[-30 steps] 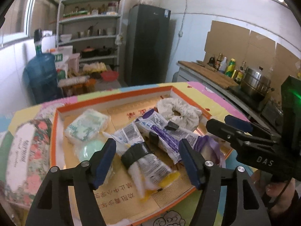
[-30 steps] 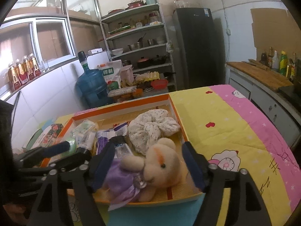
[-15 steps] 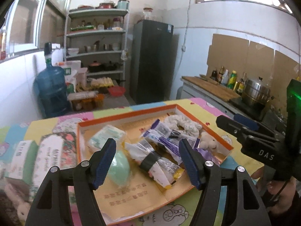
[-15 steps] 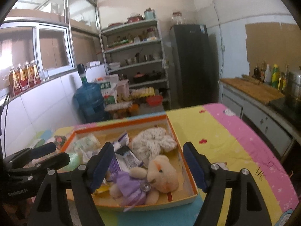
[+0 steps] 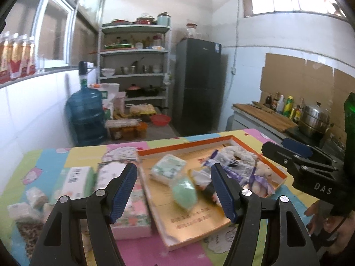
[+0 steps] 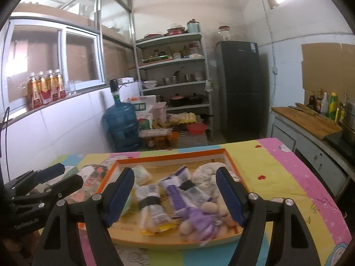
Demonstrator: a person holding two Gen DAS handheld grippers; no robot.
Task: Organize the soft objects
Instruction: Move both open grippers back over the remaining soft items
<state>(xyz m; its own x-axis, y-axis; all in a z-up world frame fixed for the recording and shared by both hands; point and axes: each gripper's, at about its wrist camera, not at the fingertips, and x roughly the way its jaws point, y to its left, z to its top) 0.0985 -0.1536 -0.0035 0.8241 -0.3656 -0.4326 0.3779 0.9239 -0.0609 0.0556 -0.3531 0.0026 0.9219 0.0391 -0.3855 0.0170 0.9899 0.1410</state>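
Note:
An orange-rimmed shallow box (image 5: 184,146) (image 6: 168,158) lies on the colourful table. It holds a tissue pack (image 5: 168,169), a green soft pouch (image 5: 184,193), banded plastic packets (image 6: 153,206), a white frilly cloth (image 6: 207,176) and a plush bear in a purple dress (image 6: 205,220) (image 5: 260,175). My left gripper (image 5: 174,191) is open and empty, above the box's left edge. My right gripper (image 6: 175,196) is open and empty, above the box's near side. Each gripper shows in the other's view.
Left of the box lie a floral box (image 5: 131,212), a white-green carton (image 5: 76,180) and small tissue packs (image 5: 33,196). Behind the table stand a water jug (image 5: 86,115), a shelf rack (image 5: 135,66) and a dark fridge (image 5: 199,88). A counter (image 6: 308,122) runs along the right.
Both grippers have pulled back and up from the box, staying open. The left view has swung left, bringing the cartons beside the box into sight.

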